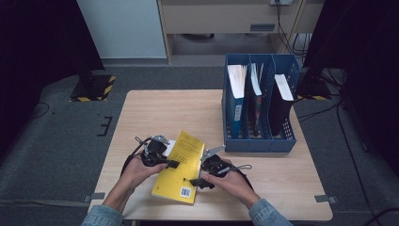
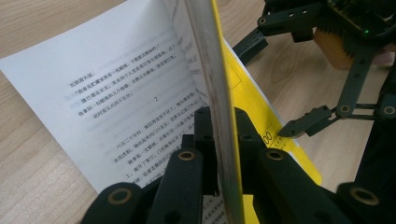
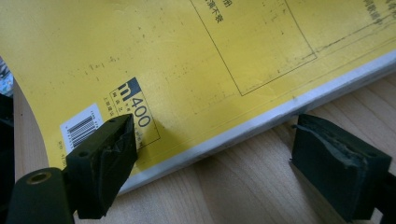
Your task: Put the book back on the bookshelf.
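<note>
A yellow book (image 1: pixel 181 165) lies with its barcode side up at the front middle of the wooden table (image 1: pixel 155 113). My left gripper (image 1: pixel 171 164) is shut on the book's left edge. In the left gripper view its jaws (image 2: pixel 219 126) pinch the yellow cover (image 2: pixel 247 93) and a thick block of pages, raised off a printed white page (image 2: pixel 93 79) that lies flat. My right gripper (image 1: pixel 194 181) stands open at the book's right edge. In the right gripper view (image 3: pixel 219 154) one pad rests over the cover (image 3: pixel 187 56) by the barcode and the other hangs over bare wood.
A blue file rack (image 1: pixel 260 141) with three slots stands at the right of the table, each slot holding an upright book or folder. Bare tabletop stretches behind the book and to the left. The person's hands and denim sleeves come in from the front edge.
</note>
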